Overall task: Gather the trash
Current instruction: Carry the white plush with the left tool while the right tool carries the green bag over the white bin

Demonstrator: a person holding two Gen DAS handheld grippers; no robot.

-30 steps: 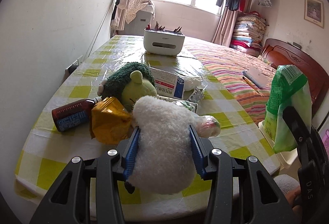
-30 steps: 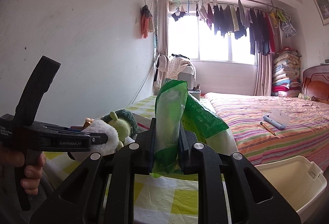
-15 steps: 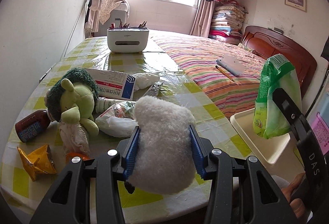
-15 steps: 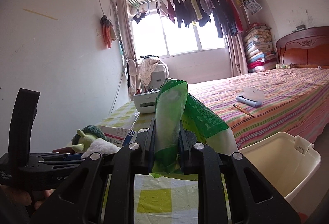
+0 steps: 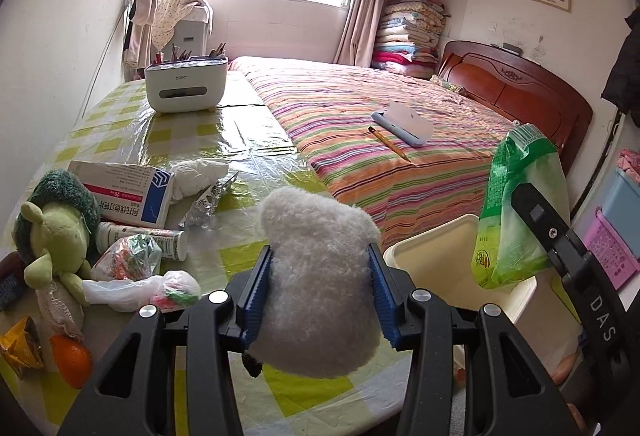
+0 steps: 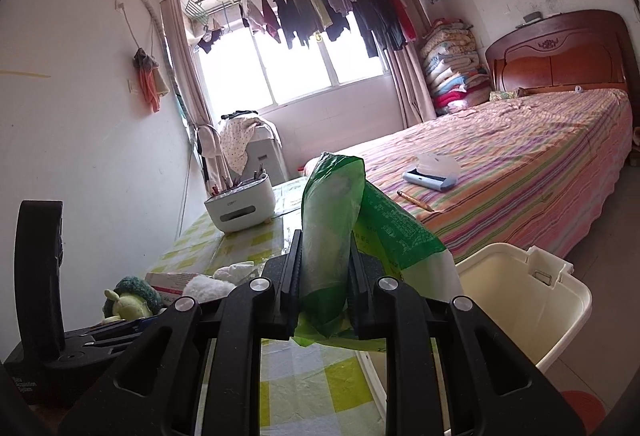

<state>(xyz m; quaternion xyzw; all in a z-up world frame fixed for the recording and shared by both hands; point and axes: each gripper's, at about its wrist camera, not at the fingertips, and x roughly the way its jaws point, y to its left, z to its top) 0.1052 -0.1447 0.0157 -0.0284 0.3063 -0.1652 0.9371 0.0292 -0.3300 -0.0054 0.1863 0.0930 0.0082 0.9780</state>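
Observation:
My left gripper (image 5: 318,286) is shut on a white fluffy plush (image 5: 316,276) and holds it above the table's right edge, next to the cream bin (image 5: 436,256). My right gripper (image 6: 324,284) is shut on a green plastic bag (image 6: 332,236), held above the bin (image 6: 520,300); the bag also shows in the left wrist view (image 5: 516,211). Trash lies on the checked table (image 5: 224,139): a medicine box (image 5: 128,195), white tissue (image 5: 200,175), foil (image 5: 208,201), a tube (image 5: 160,238), plastic wrappers (image 5: 140,276) and a yellow wrapper (image 5: 18,348).
A green plush turtle (image 5: 52,232), an orange (image 5: 72,360) and a dark bottle at the left edge stand on the table. A white organiser (image 5: 186,85) sits at the far end. The striped bed (image 5: 400,139) lies right of the table, with a pencil and case on it.
Both grippers have swung right with their loads; the bin has come closer under them, and the table's clutter has shifted left in the left wrist view.

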